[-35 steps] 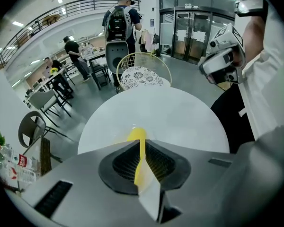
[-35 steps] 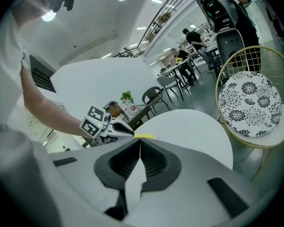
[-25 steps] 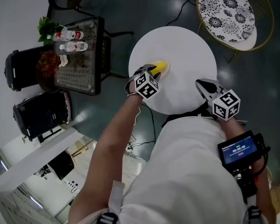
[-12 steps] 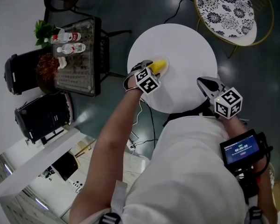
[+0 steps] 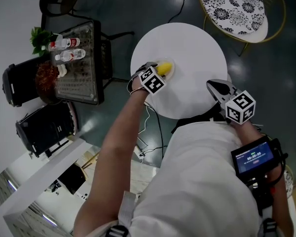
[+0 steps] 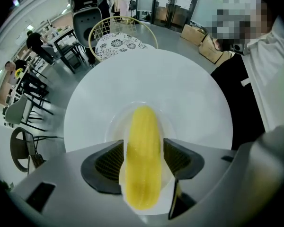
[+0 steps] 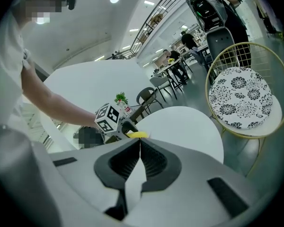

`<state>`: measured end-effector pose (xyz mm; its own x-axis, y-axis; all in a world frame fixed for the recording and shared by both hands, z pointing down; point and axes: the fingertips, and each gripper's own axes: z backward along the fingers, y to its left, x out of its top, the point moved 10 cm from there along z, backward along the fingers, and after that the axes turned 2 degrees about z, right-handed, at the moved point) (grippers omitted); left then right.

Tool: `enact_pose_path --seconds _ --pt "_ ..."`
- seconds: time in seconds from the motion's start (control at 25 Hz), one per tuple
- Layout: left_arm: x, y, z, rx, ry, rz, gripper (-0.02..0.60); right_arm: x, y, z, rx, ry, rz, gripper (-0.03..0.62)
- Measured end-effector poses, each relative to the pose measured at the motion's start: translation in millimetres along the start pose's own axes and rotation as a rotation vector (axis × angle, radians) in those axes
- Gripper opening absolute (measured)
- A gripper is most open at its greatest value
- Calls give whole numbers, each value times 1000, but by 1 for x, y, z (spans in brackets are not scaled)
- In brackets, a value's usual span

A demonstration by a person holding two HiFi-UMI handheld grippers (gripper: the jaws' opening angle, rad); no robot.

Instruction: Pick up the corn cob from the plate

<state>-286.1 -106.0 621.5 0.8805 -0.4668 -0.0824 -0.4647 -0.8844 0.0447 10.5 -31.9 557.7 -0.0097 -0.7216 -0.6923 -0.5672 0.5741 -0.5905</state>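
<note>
Yellow corn cob (image 6: 144, 126) lies on the plate (image 6: 112, 123) on the white surface (image 6: 194, 89); left tongs (image 6: 143, 148) have just been opening, wide around it; right tongs (image 7: 140, 143) closed, empty.

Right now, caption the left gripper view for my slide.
Left gripper, jaws just opened, straddles the corn cob on its plate.

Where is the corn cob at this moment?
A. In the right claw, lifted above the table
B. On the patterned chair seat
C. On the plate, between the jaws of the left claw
C: the corn cob lies on the plate, and the jaws of the left claw, which have just been opening, stand apart on either side of it.
</note>
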Motion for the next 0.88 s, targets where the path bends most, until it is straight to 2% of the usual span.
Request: enact_pose_path --seconds 0.32,0.64,0.88 --pt "-1 2 -7 -2 55 -25 241 1 -3 2 -9 -5 6 9" --pt "-4 1 -6 -23 70 7 230 -3 -3 3 -7 -2 4 9" --pt "-9 -7 7 -3 36 50 229 1 0 -2 21 11 25 9"
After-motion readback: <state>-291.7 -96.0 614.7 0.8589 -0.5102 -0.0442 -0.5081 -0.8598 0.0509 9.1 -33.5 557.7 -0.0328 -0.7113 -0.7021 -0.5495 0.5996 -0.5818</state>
